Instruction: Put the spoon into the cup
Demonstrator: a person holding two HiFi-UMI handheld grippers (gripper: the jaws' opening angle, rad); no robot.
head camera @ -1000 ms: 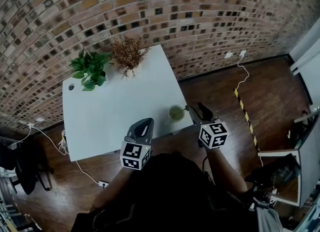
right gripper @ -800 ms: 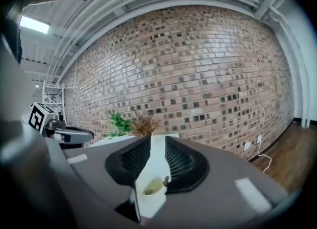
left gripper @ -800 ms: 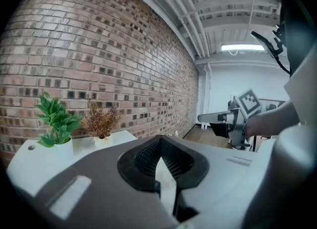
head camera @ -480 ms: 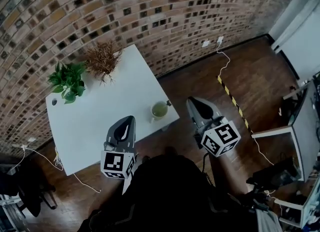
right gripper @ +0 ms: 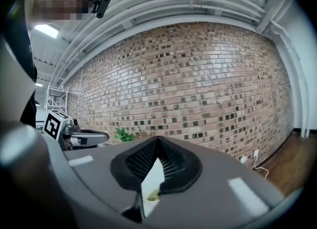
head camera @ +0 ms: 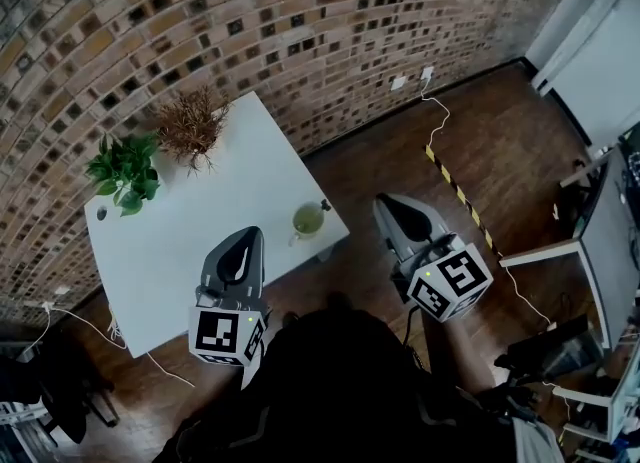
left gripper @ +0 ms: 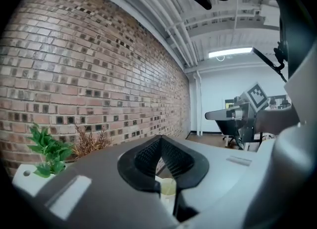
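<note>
The head view looks steeply down from above the surface [head camera: 190, 241], while the views on the left hand-held gripper [head camera: 247, 238] and right hand-held gripper [head camera: 386, 203] look low along their jaws, all three sharing the cup [head camera: 308, 219] and brick wall [head camera: 250, 21].

Head view: cup [head camera: 308, 219] near the table's [head camera: 190, 241] right corner is tiny, so can't tell whether the spoon is in it. Left gripper [head camera: 249, 235] covers a stretch of the near edge. Person's dark torso [head camera: 340, 391] hides both hands & arms and is cut off at frame bottom.

Left gripper view: fingers [left gripper: 143, 160] & gripper body block nearly all the table [left gripper: 20, 179]. Only the corner by the green plant [left gripper: 47, 151] shows, plus a sliver of cup [left gripper: 167, 187] thru the gap; cup base hidden, plant's lower part too.

Right gripper view: thin wedge of table [right gripper: 152, 173] + bit of cup [right gripper: 150, 196] betw. the fingers [right gripper: 134, 161]; rest hidden.
</note>
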